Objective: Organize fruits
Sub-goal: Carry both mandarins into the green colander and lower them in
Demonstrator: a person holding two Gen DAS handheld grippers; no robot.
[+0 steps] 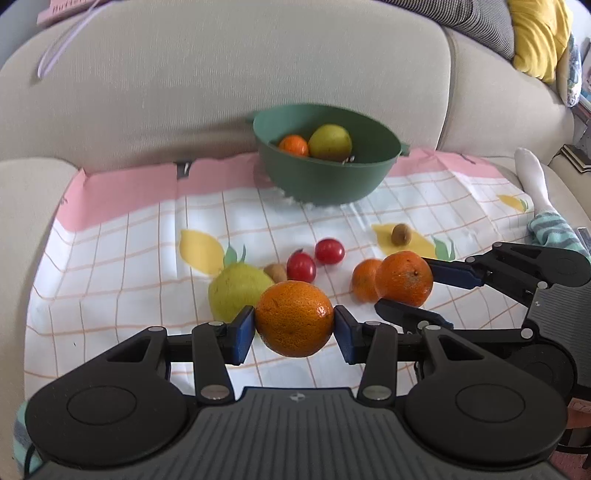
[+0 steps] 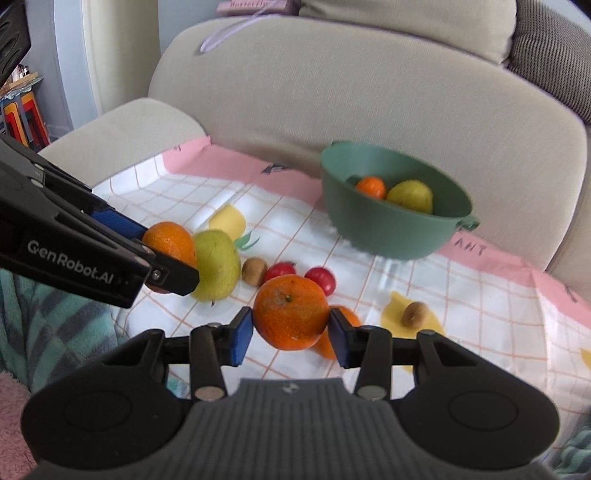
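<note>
My left gripper [image 1: 294, 325] is shut on a large orange [image 1: 294, 318], held above the checked cloth [image 1: 129, 266]. My right gripper [image 2: 291, 325] is shut on a second orange [image 2: 291, 313]; it also shows in the left wrist view [image 1: 404, 277]. A green bowl [image 1: 321, 177] at the back holds a small orange [image 1: 294, 144] and a yellow-green pear [image 1: 330, 142]. On the cloth lie a green pear [image 1: 236, 290], two red tomatoes [image 1: 314, 259], a third orange [image 1: 364, 284] and two small brown fruits [image 1: 400, 234].
The cloth covers a beige sofa seat [image 1: 33, 192] with the backrest [image 1: 221, 85] behind the bowl. A white sock [image 1: 532, 177] and a striped blanket [image 1: 554, 229] lie at the right edge. A yellow cushion [image 1: 539, 33] sits at the far right.
</note>
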